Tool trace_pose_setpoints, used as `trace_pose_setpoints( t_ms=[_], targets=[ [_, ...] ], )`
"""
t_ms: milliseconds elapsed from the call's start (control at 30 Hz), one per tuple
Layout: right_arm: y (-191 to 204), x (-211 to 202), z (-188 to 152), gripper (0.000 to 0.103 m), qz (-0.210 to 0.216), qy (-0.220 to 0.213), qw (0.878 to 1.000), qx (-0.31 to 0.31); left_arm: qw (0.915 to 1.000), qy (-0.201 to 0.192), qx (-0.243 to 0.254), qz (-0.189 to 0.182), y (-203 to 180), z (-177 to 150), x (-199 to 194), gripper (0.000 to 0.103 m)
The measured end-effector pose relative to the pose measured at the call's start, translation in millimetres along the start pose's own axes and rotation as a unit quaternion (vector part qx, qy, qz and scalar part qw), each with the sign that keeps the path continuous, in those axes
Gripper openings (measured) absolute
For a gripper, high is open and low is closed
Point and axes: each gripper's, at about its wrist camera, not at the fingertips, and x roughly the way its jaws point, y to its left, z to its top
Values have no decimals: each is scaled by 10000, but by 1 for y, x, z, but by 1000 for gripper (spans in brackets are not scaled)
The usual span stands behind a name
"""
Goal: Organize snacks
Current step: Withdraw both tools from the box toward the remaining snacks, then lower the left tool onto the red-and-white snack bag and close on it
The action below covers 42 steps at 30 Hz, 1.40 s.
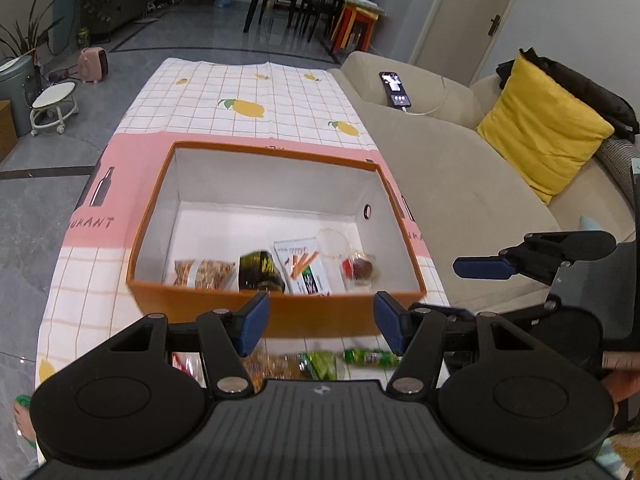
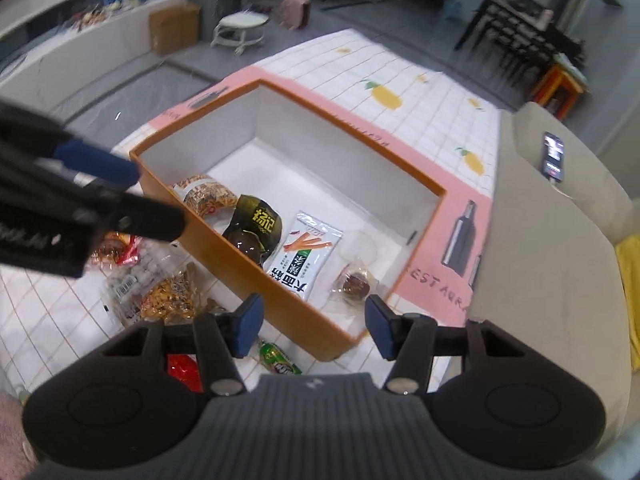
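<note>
We held both grippers above the bench. The left gripper (image 1: 320, 322) had its jaws spread, nothing between them. The right gripper (image 2: 313, 326) also had its jaws parted and empty. Four snacks lay in the orange box (image 1: 280, 312); the green packet (image 1: 370, 358) lay outside it.

Far half of the orange box (image 1: 256, 148) open and bare inside, near half filled with a row of snack packets (image 2: 308, 254), loose snacks (image 2: 168, 296) crowding the tablecloth (image 1: 224, 92) before the box, sofa (image 1: 440, 168) close along the table's right side, far tablecloth clear.
</note>
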Motion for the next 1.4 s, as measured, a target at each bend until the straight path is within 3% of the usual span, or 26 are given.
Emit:
trace_pose_setpoints(
  t_ms=[233, 433, 567, 800, 933, 1100, 1233, 1333, 1400],
  targets=[
    [9, -21, -48, 54, -110, -463, 9939, 994, 9998, -156, 58, 66, 4, -48, -14, 70],
    [29, -10, -101, 54, -143, -426, 9836, 1747, 9993, 165, -319, 100, 17, -82, -5, 70],
    [41, 1, -132, 52, -102, -364, 9705, 2381, 9979, 509, -343, 229, 23, -94, 15, 70],
    [62, 26, -151, 49, 42, -118, 9747, 2233, 9923, 1151, -411, 192, 21, -121, 51, 70],
    [66, 43, -158, 39, 202, 132, 9746, 2227, 9879, 1455, -387, 386, 24, -130, 68, 70],
    [73, 58, -165, 30, 542, 310, 9739, 2181, 9851, 1637, -443, 297, 32, -137, 82, 70],
    [72, 65, -164, 12, 621, 325, 9729, 2204, 9841, 1693, -521, 127, 35, -139, 87, 54],
    [68, 67, -166, 8, 496, 349, 9721, 2266, 9826, 1794, -478, -41, 32, -140, 89, 39],
    [62, 68, -168, 6, 328, 395, 9705, 2357, 9801, 1902, -461, -322, 27, -142, 91, 38]
  ],
)
